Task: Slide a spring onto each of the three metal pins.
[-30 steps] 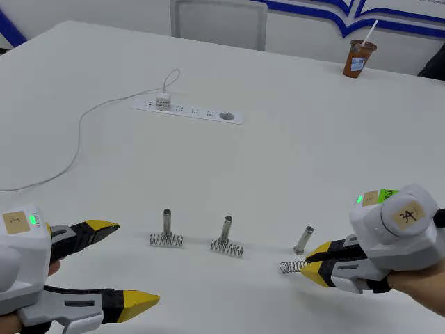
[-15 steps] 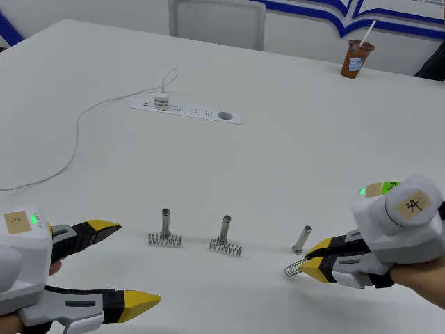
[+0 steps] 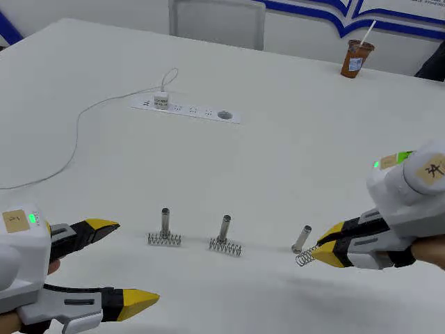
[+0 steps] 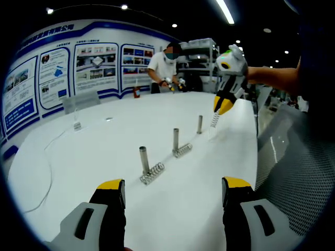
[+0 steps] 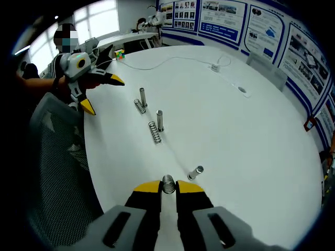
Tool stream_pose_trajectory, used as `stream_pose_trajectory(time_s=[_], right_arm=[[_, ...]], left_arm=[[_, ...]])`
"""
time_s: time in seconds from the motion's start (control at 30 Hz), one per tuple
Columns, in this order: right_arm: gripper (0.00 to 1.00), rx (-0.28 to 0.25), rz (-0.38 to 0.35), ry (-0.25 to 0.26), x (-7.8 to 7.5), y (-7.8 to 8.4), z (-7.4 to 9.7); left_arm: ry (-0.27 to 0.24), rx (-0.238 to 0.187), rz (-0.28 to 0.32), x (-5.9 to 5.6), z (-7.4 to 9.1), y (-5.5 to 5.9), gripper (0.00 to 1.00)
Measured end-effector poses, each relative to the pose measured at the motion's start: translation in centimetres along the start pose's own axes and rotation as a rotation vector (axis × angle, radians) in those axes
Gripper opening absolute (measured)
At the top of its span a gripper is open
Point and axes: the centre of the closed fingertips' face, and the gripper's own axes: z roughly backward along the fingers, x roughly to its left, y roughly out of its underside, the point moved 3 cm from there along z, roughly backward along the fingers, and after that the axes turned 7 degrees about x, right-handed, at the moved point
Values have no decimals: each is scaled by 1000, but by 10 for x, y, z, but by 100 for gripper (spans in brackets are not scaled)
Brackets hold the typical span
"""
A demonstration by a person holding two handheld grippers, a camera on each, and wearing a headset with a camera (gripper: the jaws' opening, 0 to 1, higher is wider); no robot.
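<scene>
The right gripper (image 3: 321,250) had its jaws pressed together on one end of a spring (image 3: 304,257), so that most of the coil stuck out free ahead of the tips. That hold, as I judge it, left the open end clear to go over a pin. It was low over the bench (image 3: 278,160) close to the near edge. The coil was just beside the right-hand pin (image 3: 302,239) and not yet over its top. Whether the free end touched the surface could not be told.

The middle pin (image 3: 224,228) and the left-hand pin (image 3: 165,221) stood upright in the same row along the near edge. A second spring (image 3: 225,246) and a third spring (image 3: 165,240) lay flat at their feet, probably laid there ready, so no pin was fitted yet.

The left gripper (image 3: 128,263), jaws spread wide and holding nothing, hovered toward the near left corner. It was well apart from the pins, likely kept back to leave room.
</scene>
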Motion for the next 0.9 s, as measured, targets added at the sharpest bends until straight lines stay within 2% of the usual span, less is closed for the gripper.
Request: stream_pose_trajectory(time_s=[0.13,0.47,0.63,0.9], right_arm=[[11,17,21,7,-4,-4,9],[11,45,46,49,-27,-20,24],[11,83,68,50,-36,-25,22],[11,150,103,24,-39,-29,10]], left_arm=[[-1,1,0,0,1,0,77],[-5,1,0,1,2,-1,77],[-8,0,1,1,2,-1,77],[-14,4,8,2,4,2,77]])
